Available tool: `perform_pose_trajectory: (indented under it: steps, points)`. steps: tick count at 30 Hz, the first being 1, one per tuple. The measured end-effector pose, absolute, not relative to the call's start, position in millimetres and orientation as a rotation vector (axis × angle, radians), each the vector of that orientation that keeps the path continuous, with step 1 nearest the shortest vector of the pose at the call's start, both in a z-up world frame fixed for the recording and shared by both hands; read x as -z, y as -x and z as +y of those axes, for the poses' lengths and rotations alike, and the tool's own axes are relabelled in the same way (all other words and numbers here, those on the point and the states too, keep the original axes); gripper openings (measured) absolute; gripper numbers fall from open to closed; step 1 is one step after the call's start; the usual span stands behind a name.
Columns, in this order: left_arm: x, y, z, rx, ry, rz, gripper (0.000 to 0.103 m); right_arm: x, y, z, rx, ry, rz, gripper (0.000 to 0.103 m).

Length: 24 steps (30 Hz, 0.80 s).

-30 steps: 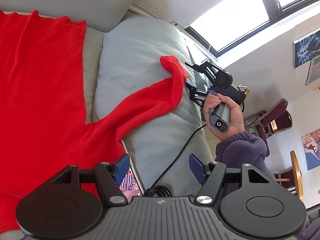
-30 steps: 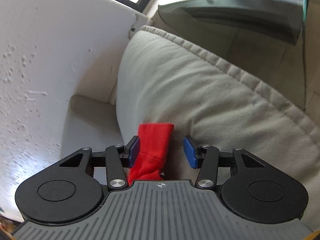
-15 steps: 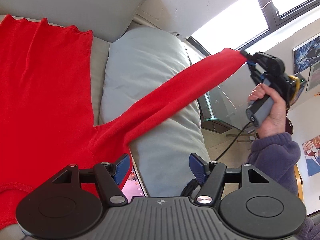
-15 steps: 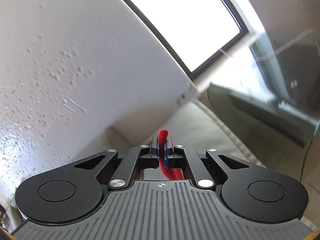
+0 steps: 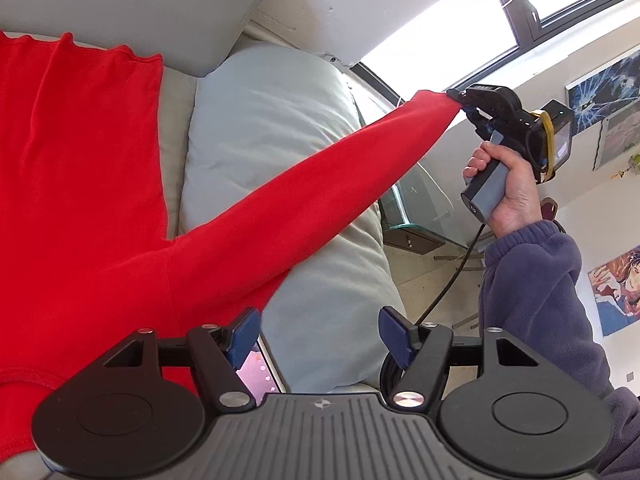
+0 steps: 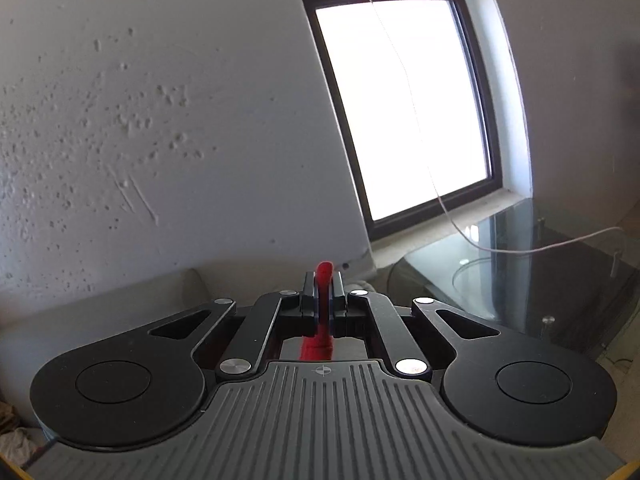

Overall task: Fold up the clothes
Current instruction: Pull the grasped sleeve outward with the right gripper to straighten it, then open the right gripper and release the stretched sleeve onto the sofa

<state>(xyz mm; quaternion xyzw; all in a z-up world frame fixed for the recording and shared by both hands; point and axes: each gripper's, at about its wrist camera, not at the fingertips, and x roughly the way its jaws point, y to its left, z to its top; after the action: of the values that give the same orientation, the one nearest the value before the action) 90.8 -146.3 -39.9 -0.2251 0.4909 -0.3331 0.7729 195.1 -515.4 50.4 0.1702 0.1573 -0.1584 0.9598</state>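
Observation:
A red long-sleeved top [image 5: 80, 200] lies spread on the sofa at the left of the left wrist view. Its sleeve [image 5: 304, 196] stretches up and right, pulled taut above the grey cushion [image 5: 272, 128]. My right gripper [image 5: 460, 98] is shut on the sleeve's cuff, held by a hand [image 5: 508, 196] in a purple sleeve. In the right wrist view the cuff [image 6: 323, 276] shows as a red strip pinched between the closed pads of the right gripper [image 6: 323, 300]. My left gripper [image 5: 318, 336] stands open low over the top's shoulder area, with nothing between its fingers.
The sofa's pale backrest [image 5: 140, 4] runs along the top left. A glass table [image 6: 520, 264] stands beside the sofa under a window [image 6: 404, 108], with a white cable [image 6: 520, 246] on it. A black cable [image 5: 452, 284] hangs from the right gripper. Pictures [image 5: 616, 288] hang on the wall.
The right gripper closed on the cuff lying on the cushion, then rose and turned toward the window, lifting the sleeve taut. The left gripper barely moved.

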Motion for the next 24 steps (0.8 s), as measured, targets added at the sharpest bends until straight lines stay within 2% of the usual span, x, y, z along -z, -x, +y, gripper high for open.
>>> perform_pose_trajectory:
  steps: [10,12,14,17,21,24]
  points:
    - [84,-124,-179,0.726,0.471,1.201,0.064,58,-243,-593,0.385,-0.425,0.476,0.005]
    - [89,-126,-185,0.732,0.464,1.225,0.064,83,-252,-606,0.392,-0.487,0.579,0.012]
    - [89,-123,-186,0.739,0.450,1.233,0.064,104,-253,-620,0.472,-0.578,0.683,0.049]
    - [82,-114,-179,0.739,0.413,1.222,0.064,111,-222,-633,0.545,-0.693,0.666,0.049]
    - [61,-92,-151,0.730,0.349,1.158,0.064,82,-164,-628,0.554,-0.774,0.625,0.051]
    - [50,-72,-120,0.671,0.290,1.093,0.065,51,-120,-605,0.495,-0.793,0.625,0.068]
